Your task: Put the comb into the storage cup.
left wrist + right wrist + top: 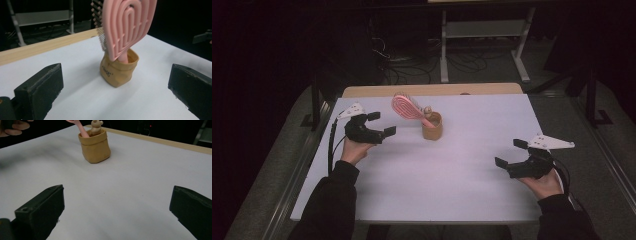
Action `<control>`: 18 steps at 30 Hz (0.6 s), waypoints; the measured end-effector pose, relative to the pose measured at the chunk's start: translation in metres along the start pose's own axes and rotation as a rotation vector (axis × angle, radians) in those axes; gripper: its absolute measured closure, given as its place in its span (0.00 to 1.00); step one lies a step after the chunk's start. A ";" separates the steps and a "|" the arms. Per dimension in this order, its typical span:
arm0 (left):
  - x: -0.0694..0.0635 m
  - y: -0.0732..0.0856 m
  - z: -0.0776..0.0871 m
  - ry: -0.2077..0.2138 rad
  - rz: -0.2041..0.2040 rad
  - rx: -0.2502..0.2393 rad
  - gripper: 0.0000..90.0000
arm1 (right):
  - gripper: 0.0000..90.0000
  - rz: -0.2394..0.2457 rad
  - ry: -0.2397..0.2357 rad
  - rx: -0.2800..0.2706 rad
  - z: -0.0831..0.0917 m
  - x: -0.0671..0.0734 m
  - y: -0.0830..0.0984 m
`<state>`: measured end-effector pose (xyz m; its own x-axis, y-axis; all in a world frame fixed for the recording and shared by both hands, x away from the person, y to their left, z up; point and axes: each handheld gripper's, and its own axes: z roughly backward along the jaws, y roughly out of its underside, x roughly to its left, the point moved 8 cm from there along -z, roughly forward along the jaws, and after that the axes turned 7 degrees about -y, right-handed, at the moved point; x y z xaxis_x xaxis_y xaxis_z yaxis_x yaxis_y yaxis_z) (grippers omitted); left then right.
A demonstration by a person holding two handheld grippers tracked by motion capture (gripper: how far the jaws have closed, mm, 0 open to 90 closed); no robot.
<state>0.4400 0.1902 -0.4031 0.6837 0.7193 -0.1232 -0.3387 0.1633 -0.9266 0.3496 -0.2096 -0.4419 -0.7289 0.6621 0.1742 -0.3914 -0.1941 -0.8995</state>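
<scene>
A dark room is seen beyond the bench [452, 175], with cables on the floor and a light metal frame standing at the far side. The bench carries a white top, and a strip of pale wood is seen along its far edge.

A small tan pouch [432, 127] is found upright on the bench, in the far half and slightly left of centre. A pink hairbrush [408, 107] is stood in it by the handle, with the head leaning up and to the left above the rim. In the left gripper view the ridged back of the brush head is presented, and bristles are seen behind it. A small tan figure [96, 125] is seen in the mouth of the pouch beside the brush handle.

The left tool [379, 124] is held above the bench to the left of the pouch, near it but apart from it. Its jaws are spread wide and nothing is gripped between them; the pouch is framed between them in the left gripper view.

The right tool [510, 153] is held over the near right part of the bench, well apart from the pouch. Its jaws are likewise spread wide, with nothing pinched.
</scene>
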 end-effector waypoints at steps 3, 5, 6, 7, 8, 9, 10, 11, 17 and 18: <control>0.004 0.005 0.004 -0.009 0.002 0.005 0.00 | 0.00 -0.001 0.002 0.003 0.000 -0.001 0.001; 0.004 0.007 0.007 -0.007 0.002 0.001 0.00 | 0.00 -0.002 0.004 0.004 0.000 -0.001 0.001; 0.004 0.007 0.009 -0.004 -0.004 -0.004 0.00 | 0.00 -0.002 0.004 0.004 0.000 -0.002 0.001; 0.003 0.008 0.010 -0.002 -0.004 -0.007 0.00 | 0.00 -0.003 0.003 0.005 0.000 -0.001 0.001; 0.002 0.008 0.012 0.001 -0.006 -0.013 0.00 | 0.00 -0.003 0.004 0.006 0.000 -0.001 0.002; 0.002 0.009 0.013 0.002 -0.009 -0.013 0.00 | 0.00 -0.003 0.004 0.007 0.000 -0.001 0.002; 0.002 0.010 0.015 0.001 -0.011 -0.012 0.00 | 0.00 -0.003 0.004 0.008 -0.001 -0.001 0.002; 0.002 0.011 0.016 0.000 -0.008 -0.013 0.00 | 0.00 -0.002 0.004 0.009 -0.001 -0.002 0.002; 0.003 0.015 0.024 -0.007 -0.015 -0.007 0.00 | 0.00 -0.006 0.007 0.009 0.000 -0.002 0.003; 0.003 0.015 0.026 -0.006 -0.016 -0.008 0.00 | 0.00 -0.005 0.008 0.009 0.000 -0.003 0.003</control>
<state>0.4206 0.2123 -0.4084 0.6855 0.7204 -0.1060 -0.3220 0.1693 -0.9315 0.3506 -0.2116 -0.4451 -0.7226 0.6685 0.1758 -0.4003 -0.1974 -0.8949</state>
